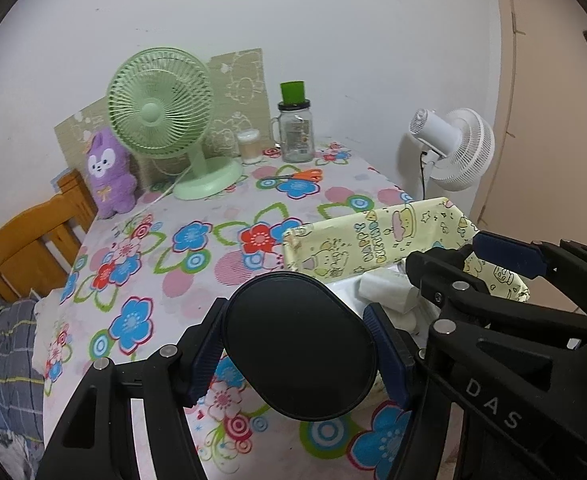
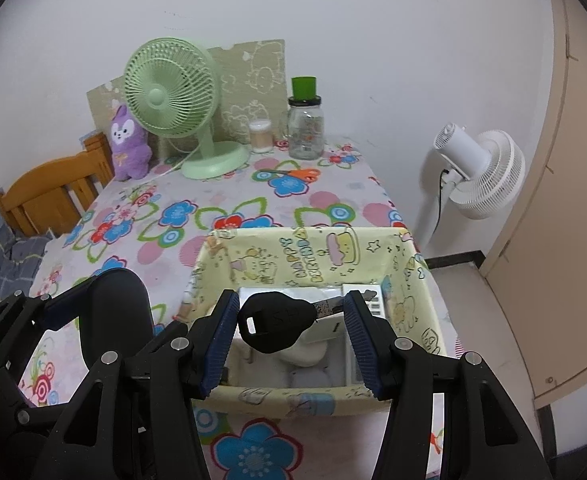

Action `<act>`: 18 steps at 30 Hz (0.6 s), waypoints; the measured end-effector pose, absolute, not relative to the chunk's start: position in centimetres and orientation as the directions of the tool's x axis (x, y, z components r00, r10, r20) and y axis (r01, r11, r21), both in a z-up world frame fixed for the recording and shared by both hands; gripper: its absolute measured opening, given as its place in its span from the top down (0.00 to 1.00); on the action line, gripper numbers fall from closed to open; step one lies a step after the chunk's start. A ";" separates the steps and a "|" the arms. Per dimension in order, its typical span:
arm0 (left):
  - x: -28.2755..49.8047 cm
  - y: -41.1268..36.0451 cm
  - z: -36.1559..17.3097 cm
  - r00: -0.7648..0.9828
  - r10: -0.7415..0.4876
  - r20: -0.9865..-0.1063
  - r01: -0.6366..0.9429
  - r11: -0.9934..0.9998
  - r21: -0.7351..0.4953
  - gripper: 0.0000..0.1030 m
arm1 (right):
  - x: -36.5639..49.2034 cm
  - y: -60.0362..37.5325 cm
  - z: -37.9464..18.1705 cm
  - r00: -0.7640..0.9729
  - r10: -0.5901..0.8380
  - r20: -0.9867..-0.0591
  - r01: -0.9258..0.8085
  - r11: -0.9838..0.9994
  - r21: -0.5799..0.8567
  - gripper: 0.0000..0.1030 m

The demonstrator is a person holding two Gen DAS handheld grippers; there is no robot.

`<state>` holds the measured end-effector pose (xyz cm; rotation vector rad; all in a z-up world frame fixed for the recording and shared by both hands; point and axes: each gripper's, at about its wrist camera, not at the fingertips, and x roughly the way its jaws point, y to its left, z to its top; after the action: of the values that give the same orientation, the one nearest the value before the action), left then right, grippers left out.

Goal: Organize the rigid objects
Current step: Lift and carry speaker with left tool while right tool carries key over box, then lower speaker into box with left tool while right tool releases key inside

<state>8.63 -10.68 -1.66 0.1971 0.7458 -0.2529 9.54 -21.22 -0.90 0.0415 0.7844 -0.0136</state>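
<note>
Black and oval, a case [image 1: 299, 346] sits clamped between the pads of the left tongs [image 1: 299, 354], over the near part of the flowered surface [image 1: 197, 264]. Right tongs [image 2: 289, 332] are clamped on a black-headed key [image 2: 277, 320], held above the yellow fabric box [image 2: 221, 256] at the near right, which already holds white packets. Far back stand a green fan [image 1: 161, 108], a purple plush [image 1: 107, 172], a jar [image 1: 295, 132] with a green lid, and orange scissors [image 1: 297, 176]. A white fan [image 2: 481, 172] stands off the right edge; a wooden bed frame [image 1: 25, 248] lies left.
</note>
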 end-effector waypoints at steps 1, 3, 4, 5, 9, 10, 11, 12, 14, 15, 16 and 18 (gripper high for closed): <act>8.9 -11.1 -1.8 0.702 -0.164 -0.693 0.307 0.948 0.087 0.33 | 9.8 -21.5 -1.0 0.705 0.000 -0.709 0.033 0.999 0.033 0.45; 9.2 -11.5 -1.9 0.698 -0.170 -0.696 0.319 0.944 0.089 0.33 | 10.2 -21.9 -1.3 0.700 -0.004 -0.714 0.040 0.999 0.034 0.45; 9.4 -11.9 -2.0 0.695 -0.171 -0.698 0.325 0.941 0.092 0.33 | 10.5 -22.1 -1.4 0.697 -0.006 -0.717 0.044 0.998 0.034 0.45; 9.6 -12.1 -2.1 0.693 -0.172 -0.700 0.329 0.940 0.094 0.33 | 10.7 -22.2 -1.5 0.695 -0.007 -0.719 0.046 0.998 0.034 0.45; 10.6 -12.9 -2.6 0.676 -0.183 -0.713 0.349 0.933 0.091 0.33 | 11.5 -22.8 -2.0 0.683 -0.012 -0.731 0.057 0.998 0.036 0.45; 10.8 -13.0 -2.7 0.673 -0.186 -0.716 0.353 0.931 0.090 0.33 | 11.8 -23.0 -2.1 0.679 -0.013 -0.734 0.059 0.998 0.037 0.45; 11.0 -13.3 -2.9 0.668 -0.188 -0.720 0.358 0.929 0.090 0.33 | 12.0 -23.1 -2.3 0.676 -0.014 -0.737 0.061 0.997 0.037 0.45; 11.1 -13.6 -3.0 0.664 -0.190 -0.723 0.365 0.927 0.092 0.33 | 12.3 -23.3 -2.5 0.672 -0.014 -0.741 0.063 0.997 0.038 0.45; 11.4 -14.0 -3.3 0.659 -0.192 -0.727 0.373 0.923 0.094 0.33 | 12.7 -23.5 -2.8 0.662 -0.014 -0.749 0.066 0.997 0.040 0.45; 11.4 -14.2 -3.4 0.654 -0.196 -0.731 0.380 0.920 0.093 0.33 | 13.0 -23.6 -3.1 0.656 -0.011 -0.755 0.066 0.997 0.043 0.45; 11.6 -14.4 -3.6 0.650 -0.198 -0.734 0.385 0.918 0.093 0.33 | 13.3 -23.7 -3.3 0.649 -0.008 -0.761 0.067 0.997 0.046 0.45; 11.8 -14.8 -3.8 0.643 -0.202 -0.739 0.394 0.914 0.093 0.33 | 13.8 -23.9 -3.7 0.639 -0.004 -0.769 0.068 0.996 0.051 0.45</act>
<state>11.83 -14.76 -3.75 0.2563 0.8048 -0.3438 13.76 -23.90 -3.75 0.0782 0.8773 -0.0414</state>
